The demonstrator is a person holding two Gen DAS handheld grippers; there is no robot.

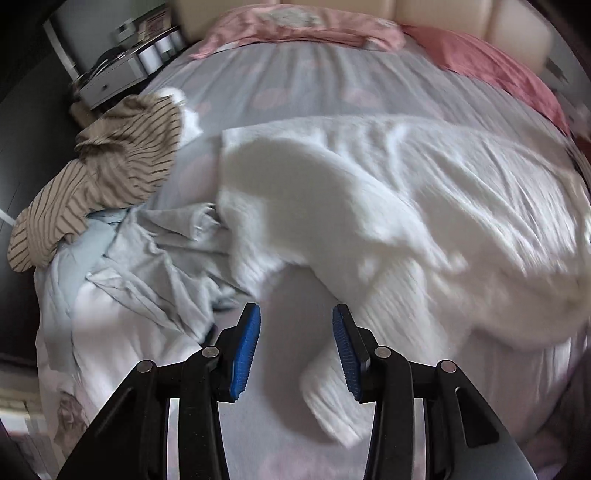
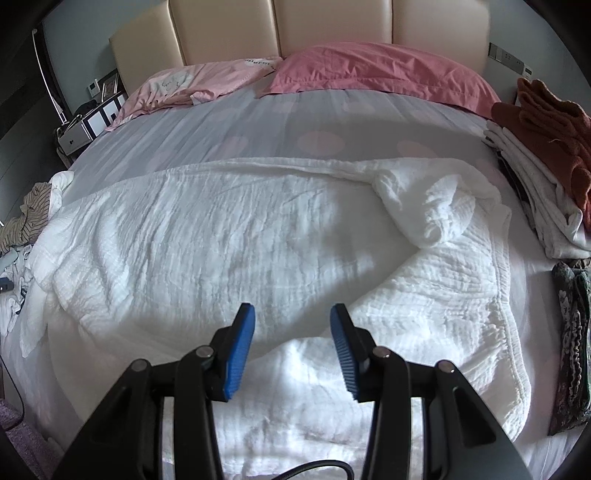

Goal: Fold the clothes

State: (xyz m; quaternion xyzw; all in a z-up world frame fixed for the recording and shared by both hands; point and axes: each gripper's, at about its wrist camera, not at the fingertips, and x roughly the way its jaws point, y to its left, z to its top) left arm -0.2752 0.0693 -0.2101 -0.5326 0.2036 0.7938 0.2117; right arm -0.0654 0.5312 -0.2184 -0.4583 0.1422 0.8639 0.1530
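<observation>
Left gripper (image 1: 295,314) and right gripper (image 2: 291,312): both hovering wide apart, holding nothing. White blanket (image 2: 258,229) lying ahead, hemmed edge (image 2: 509,321) curving rightward.

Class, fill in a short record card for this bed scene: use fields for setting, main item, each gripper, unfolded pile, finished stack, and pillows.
setting: bed with grey spotted sheet, beige headboard
main item: white crinkled blanket spread across the bed, its right corner bunched up
left gripper: open, holding nothing, above the blanket's edge
right gripper: open, holding nothing, above the blanket
unfolded pile: striped beige garment and pale grey clothes at the bed's left side
finished stack: rust-coloured garment on folded white items, at the right
pillows: two pink ones by the headboard
</observation>
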